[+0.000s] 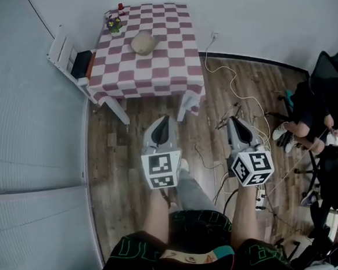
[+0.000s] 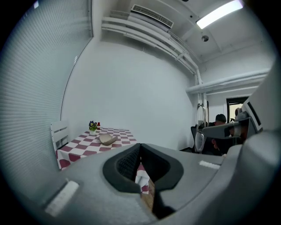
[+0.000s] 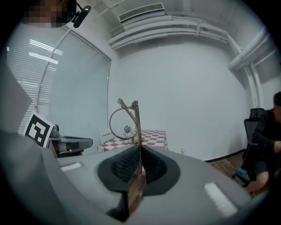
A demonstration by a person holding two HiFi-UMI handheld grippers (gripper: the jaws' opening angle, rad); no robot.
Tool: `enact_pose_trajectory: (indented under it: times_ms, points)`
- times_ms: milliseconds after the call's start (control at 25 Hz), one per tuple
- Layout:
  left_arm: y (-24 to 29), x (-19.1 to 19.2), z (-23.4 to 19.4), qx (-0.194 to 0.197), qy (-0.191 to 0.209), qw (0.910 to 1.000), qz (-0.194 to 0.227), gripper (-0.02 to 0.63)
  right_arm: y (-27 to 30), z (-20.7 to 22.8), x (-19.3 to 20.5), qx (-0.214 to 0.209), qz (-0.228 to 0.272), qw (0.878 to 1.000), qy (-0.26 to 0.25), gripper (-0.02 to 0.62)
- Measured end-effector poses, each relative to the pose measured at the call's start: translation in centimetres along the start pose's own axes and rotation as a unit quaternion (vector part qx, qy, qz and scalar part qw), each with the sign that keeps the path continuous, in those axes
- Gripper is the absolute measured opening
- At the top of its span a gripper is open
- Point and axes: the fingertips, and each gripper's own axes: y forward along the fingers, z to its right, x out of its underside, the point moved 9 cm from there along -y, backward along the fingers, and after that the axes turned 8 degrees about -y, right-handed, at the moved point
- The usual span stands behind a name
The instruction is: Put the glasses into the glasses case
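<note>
The beige glasses case point(image 1: 144, 42) lies shut on a table with a red-and-white checked cloth point(image 1: 162, 73), far ahead of both grippers; it also shows as the case point(image 2: 106, 139) in the left gripper view. My right gripper point(image 1: 233, 119) is shut on the thin-framed glasses point(image 3: 126, 122), which stand upright above its jaws, one round lens to the left. My left gripper point(image 1: 165, 118) hangs beside it over the wooden floor, its jaws shut with nothing between them. Both grippers are short of the table's near edge.
A white chair point(image 1: 67, 56) stands at the table's left side. A small flower pot point(image 1: 113, 24) and a red bottle point(image 1: 121, 8) sit at the far left corner. Cables point(image 1: 231, 90) trail over the floor; a seated person point(image 1: 317, 108) is at the right.
</note>
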Motion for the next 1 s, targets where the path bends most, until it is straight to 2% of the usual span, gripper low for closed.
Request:
enact_pose_trajectory:
  times_ms: [240, 560, 1000]
  points:
    - [4.3, 2.3, -0.9, -0.005, -0.029, 0.9991, -0.03, 0.009, 2.9, 1.9, 1.2, 0.001, -0.027, 1.0, 0.0, 0.018]
    - [9.5, 4.1, -2.8, -0.033, -0.058, 0.9961, -0.059, 0.011, 7.8, 4.7, 2.5, -0.005, -0.056, 0.998, 0.005, 0.017]
    - [14.6, 4.4, -5.3, -0.066, -0.06, 0.9923, -0.086, 0.011, 15.0, 6.6, 3.1, -0.034, -0.067, 0.997, 0.022, 0.018]
